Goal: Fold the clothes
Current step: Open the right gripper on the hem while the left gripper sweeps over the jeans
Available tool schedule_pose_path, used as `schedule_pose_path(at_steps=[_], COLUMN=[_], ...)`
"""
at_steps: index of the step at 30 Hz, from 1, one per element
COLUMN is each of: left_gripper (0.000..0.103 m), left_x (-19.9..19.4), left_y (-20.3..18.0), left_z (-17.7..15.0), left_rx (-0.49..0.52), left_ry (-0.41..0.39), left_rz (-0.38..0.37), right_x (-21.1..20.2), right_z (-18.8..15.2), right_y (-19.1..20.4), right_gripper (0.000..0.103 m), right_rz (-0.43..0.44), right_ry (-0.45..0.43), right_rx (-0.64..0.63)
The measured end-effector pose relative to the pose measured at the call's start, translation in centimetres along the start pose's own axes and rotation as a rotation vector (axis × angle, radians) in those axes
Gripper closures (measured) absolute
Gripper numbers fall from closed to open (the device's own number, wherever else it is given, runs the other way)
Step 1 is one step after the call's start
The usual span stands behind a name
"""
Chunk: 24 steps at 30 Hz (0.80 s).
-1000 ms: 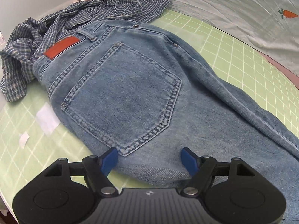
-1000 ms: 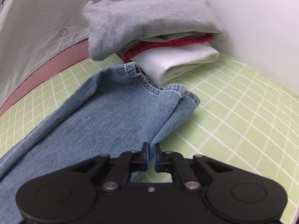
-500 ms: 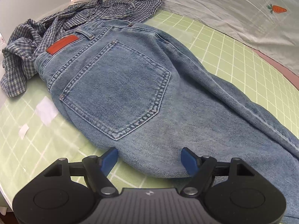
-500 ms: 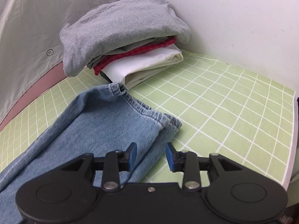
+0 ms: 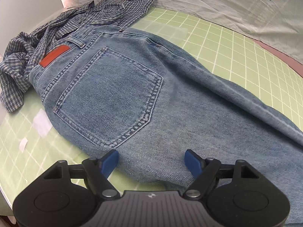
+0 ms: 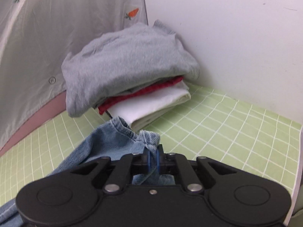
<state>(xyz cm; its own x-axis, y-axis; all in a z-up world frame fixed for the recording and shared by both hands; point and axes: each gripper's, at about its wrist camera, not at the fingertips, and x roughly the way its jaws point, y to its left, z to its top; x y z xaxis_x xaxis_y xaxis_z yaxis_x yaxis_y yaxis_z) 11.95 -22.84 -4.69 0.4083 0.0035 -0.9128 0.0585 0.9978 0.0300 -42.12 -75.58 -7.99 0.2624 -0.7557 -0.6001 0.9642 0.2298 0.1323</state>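
Jeans lay along a green gridded bench, hem end pinched and lifted.

The bench (image 5: 223, 37) carried a pale green mat with white grid lines, bounded by a grey carrot-print cloth (image 5: 217, 1) at the back and a white wall (image 6: 227, 37) at one end. The jeans (image 5: 132, 94) stretched lengthwise, back pocket up, the waistband toward a crumpled checked shirt (image 5: 56, 30) and the legs running away to the right. The left gripper (image 5: 151, 160) hovered just above the seat, its jaws spread wide. Only the right view showed the far end: the right gripper (image 6: 153, 158) had its jaws pressed on the bunched hem (image 6: 147, 138), raised near a folded stack (image 6: 132, 75) of grey, red and white garments by the wall.
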Motion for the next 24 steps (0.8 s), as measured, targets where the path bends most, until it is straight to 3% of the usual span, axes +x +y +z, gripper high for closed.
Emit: schedule_pose_path(at_steps=[6, 7, 8, 10, 11, 16, 21, 24], left_gripper=[0.025, 0.024, 0.024, 0.024, 0.024, 0.024, 0.024, 0.024], left_x=[-0.2, -0.3, -0.4, -0.5, -0.5, 0.6, 2.9, 4.4], left_y=[-0.8, -1.0, -1.2, -2.0, -2.6, -5.6, -9.3, -11.2], left_z=[0.4, 0.6, 0.7, 1.2, 1.6, 3.7, 6.4, 8.0], left_rx=[0.066, 0.078, 0.091, 0.126, 0.145, 0.209, 0.250, 0.273], left_ry=[-0.005, -0.009, -0.013, -0.024, -0.030, -0.042, -0.046, -0.049], left_rz=[0.020, 0.023, 0.026, 0.023, 0.021, -0.014, -0.038, -0.044], right_x=[1.7, 2.1, 2.5, 3.0, 2.9, 3.6, 6.4, 8.5], right_z=[-1.9, -2.3, -2.7, -3.2, -3.0, -3.0, -3.4, -3.4], right_y=[1.0, 1.2, 1.4, 2.2, 2.9, 7.3, 11.6, 14.0], right_gripper=[0.089, 0.077, 0.057, 0.035, 0.029, 0.019, 0.018, 0.015], right_rz=[-0.119, -0.141, -0.162, -0.183, -0.168, -0.088, 0.063, 0.099], right_ry=[0.075, 0.091, 0.106, 0.121, 0.110, 0.083, 0.160, 0.175], right_rx=[-0.125, -0.148, -0.171, -0.218, -0.242, -0.375, -0.401, -0.426])
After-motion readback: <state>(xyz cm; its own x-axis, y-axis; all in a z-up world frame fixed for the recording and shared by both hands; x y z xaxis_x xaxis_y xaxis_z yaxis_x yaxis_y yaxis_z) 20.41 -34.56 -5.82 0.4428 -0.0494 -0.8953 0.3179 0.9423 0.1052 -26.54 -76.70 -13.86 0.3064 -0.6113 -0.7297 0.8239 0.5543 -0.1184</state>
